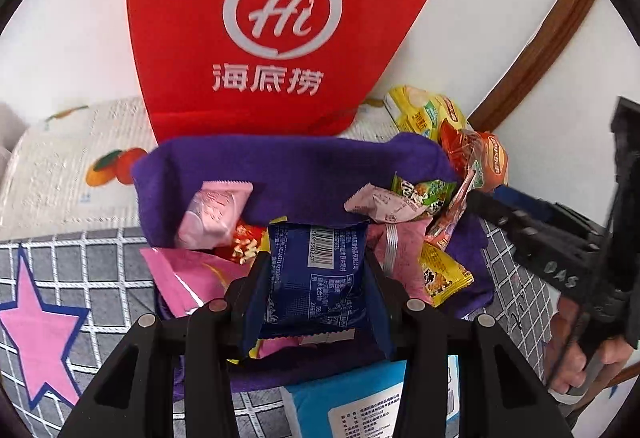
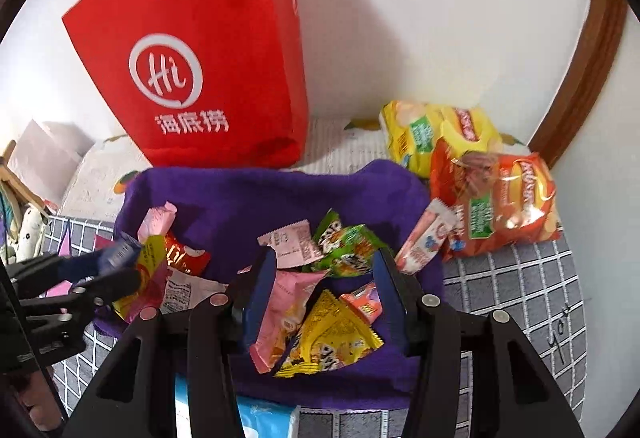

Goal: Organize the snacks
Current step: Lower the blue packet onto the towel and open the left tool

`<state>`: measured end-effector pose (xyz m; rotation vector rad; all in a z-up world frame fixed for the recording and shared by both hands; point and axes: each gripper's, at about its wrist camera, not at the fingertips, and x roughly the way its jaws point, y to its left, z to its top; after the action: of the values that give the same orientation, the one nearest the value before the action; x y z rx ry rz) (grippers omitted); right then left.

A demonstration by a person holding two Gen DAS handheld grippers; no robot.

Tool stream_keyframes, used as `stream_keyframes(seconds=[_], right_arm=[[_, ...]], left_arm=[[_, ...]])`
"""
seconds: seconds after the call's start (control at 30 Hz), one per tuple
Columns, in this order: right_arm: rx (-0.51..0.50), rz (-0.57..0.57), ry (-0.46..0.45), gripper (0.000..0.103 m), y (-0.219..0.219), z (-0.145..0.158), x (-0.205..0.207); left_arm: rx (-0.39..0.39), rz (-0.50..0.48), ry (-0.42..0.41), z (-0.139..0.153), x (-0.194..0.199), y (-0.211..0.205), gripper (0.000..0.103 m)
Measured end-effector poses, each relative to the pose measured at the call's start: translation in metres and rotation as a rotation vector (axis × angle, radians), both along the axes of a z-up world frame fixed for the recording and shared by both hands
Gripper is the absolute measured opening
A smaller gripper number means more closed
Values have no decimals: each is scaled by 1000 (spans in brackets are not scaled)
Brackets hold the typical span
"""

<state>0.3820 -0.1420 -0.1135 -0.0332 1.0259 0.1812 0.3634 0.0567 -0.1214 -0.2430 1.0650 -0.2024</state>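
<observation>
Holding a dark blue snack packet (image 1: 316, 278) crosswise between its pads, the left gripper (image 1: 316, 280) is clamped on it over the middle of the purple fabric bin (image 1: 304, 166), which sits on a grey checked cover (image 1: 72, 262) with a pink star. Packet judged light, soft and crinkly, the film likely slick; grip across the flat middle looks sound, the sealed serrated ends being the other safe place to pinch. Barcode and small white print on its back are visible, digits too blurred to trust. Behind the bin's far edge stands a red paper bag (image 1: 280, 30) marked "Hi" in a white ring above "海底捞". Inside the bin: pink, green and yellow wrappers, lettering unreadable. At the bin's right far corner, outside it, lie yellow and orange crisp bags (image 2: 496, 198), brand unclear. The right gripper (image 2: 324, 290) hovers over the bin's right half, jaws apart, nothing pressed between them.
</observation>
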Motion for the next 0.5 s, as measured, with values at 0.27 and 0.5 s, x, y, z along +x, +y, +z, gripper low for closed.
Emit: stream_keyframes(seconds=[0.27, 0.5], right_arm=[[13, -12, -37, 51, -9, 13, -4], [5, -6, -38, 51, -8, 13, -4]], left_arm=[[-71, 13, 36, -12, 5, -1, 43], [-70, 28, 51, -16, 8, -2, 44]])
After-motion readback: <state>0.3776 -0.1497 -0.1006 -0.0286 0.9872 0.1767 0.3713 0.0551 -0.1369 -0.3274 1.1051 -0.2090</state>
